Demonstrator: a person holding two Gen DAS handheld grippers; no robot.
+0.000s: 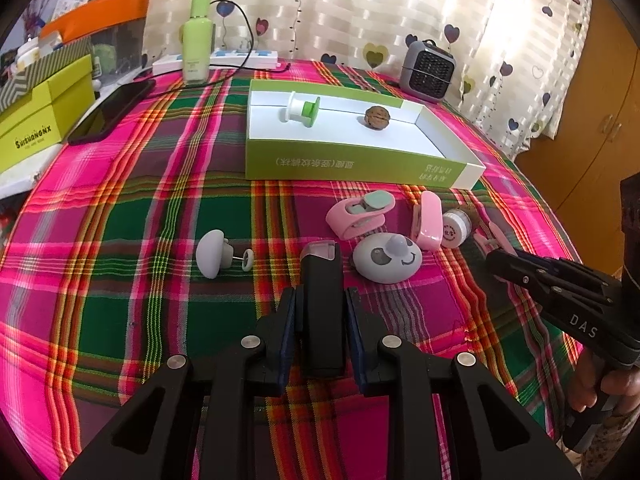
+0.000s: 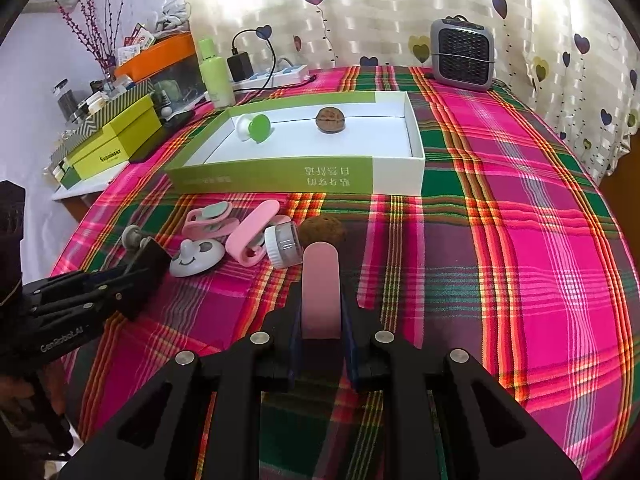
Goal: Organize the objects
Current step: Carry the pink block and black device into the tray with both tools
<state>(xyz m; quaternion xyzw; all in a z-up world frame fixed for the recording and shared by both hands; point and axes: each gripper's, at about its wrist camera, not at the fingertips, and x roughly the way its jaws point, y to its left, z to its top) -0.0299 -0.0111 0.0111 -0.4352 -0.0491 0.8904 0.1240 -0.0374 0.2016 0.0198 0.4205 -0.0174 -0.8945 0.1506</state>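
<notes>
- Both tongs are clenched on something: the left gripper [image 1: 320, 312] pinches a black rectangular block with a clear cap [image 1: 320, 300], and the right gripper [image 2: 321, 320] clamps a flat pink strip with a rounded tip [image 2: 320, 292], possibly a nail file.
- Jaws on each stand nearly closed, pads pressing the sides of the held piece, just above the plaid tablecloth [image 2: 520, 240].
- Done so far, as I judge it: the green-and-white box [image 1: 352, 160] at the far middle holds a green-and-white spool [image 1: 304, 110] and a walnut [image 1: 376, 118].
- Left to sort, near the box's front wall: a pink clip [image 1: 358, 216], a pink case [image 1: 428, 220], a small white jar [image 1: 454, 228], a panda-face piece [image 1: 386, 258], a grey mushroom-shaped knob [image 1: 214, 252] further left, and a brown nut [image 2: 322, 230].
- Both held items also await placing, so the task looks early.
</notes>
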